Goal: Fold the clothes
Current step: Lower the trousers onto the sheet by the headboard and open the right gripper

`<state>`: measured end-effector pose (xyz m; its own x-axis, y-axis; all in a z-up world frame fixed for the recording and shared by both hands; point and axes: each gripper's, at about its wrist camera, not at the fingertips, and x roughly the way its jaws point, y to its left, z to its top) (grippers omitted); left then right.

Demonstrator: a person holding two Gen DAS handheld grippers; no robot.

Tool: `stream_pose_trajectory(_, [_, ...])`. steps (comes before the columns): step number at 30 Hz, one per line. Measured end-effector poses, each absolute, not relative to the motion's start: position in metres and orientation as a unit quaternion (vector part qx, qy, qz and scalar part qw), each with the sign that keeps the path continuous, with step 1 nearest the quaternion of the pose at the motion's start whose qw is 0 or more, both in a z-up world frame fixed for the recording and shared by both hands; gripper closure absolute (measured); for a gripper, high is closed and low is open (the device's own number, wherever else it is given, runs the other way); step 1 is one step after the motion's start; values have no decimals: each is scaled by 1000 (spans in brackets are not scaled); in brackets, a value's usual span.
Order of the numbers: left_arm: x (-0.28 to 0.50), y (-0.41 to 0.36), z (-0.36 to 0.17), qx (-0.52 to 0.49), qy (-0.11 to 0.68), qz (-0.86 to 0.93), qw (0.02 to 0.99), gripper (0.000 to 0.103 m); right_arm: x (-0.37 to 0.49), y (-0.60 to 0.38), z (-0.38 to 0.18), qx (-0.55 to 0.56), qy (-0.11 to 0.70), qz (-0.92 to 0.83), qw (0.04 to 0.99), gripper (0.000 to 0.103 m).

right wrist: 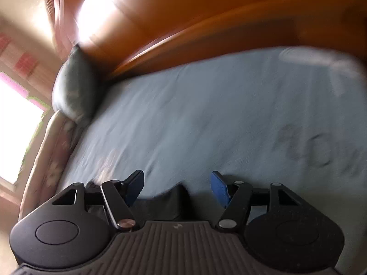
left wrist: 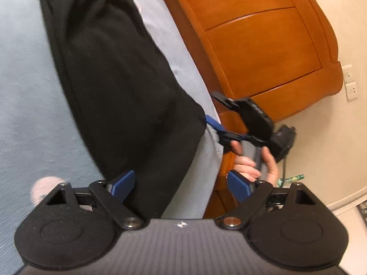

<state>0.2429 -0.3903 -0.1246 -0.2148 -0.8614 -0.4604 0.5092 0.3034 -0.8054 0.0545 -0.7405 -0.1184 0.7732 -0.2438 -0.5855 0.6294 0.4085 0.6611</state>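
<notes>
Black garment [left wrist: 114, 87] lying folded lengthwise on the light-blue bed sheet [left wrist: 25, 105] near the wooden bed frame [left wrist: 263, 45]; left gripper [left wrist: 181, 186] spread wide and empty over its near end, right gripper [right wrist: 176, 189] also spread, pinching nothing.

Matt black cloth garment [left wrist: 114, 80], pale-blue woven sheet [left wrist: 27, 96], glossy orange wooden bedframe [left wrist: 263, 45].
</notes>
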Motion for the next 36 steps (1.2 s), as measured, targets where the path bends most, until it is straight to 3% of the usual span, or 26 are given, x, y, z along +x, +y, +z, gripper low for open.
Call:
stream_pose_trajectory(2, [239, -379, -98, -137, 497, -570, 640, 15, 43, -733, -98, 470, 181, -247, 828, 31])
stream_pose_trajectory(4, [232, -369, -74, -124, 469, -576, 658, 15, 36, -721, -80, 469, 169, -207, 842, 18])
stream_pose_trajectory(5, [229, -364, -67, -123, 461, -580, 661, 15, 33, -713, -71, 467, 167, -186, 848, 17])
stream_pose_trajectory(12, [201, -336, -55, -78, 466, -567, 675, 15, 48, -678, -121, 532, 249, -106, 802, 17])
stream_pose_trajectory(13, [197, -332, -52, -64, 458, -564, 684, 15, 45, -678, -129, 536, 261, -118, 794, 22])
stream_pose_trajectory(19, [185, -292, -46, -17, 426, -541, 725, 15, 24, -666, -103, 536, 212, -100, 811, 17])
stream_pose_trajectory(24, [185, -277, -58, -22, 447, -515, 731, 15, 52, -645, -128, 514, 279, -104, 805, 19])
stream_pose_trajectory(29, [173, -259, -56, 7, 421, -496, 759, 15, 32, -615, -113, 544, 225, -62, 806, 17])
stream_pose_trajectory(36, [164, -244, -57, 20, 406, -469, 784, 15, 46, -559, -131, 516, 292, -49, 804, 15])
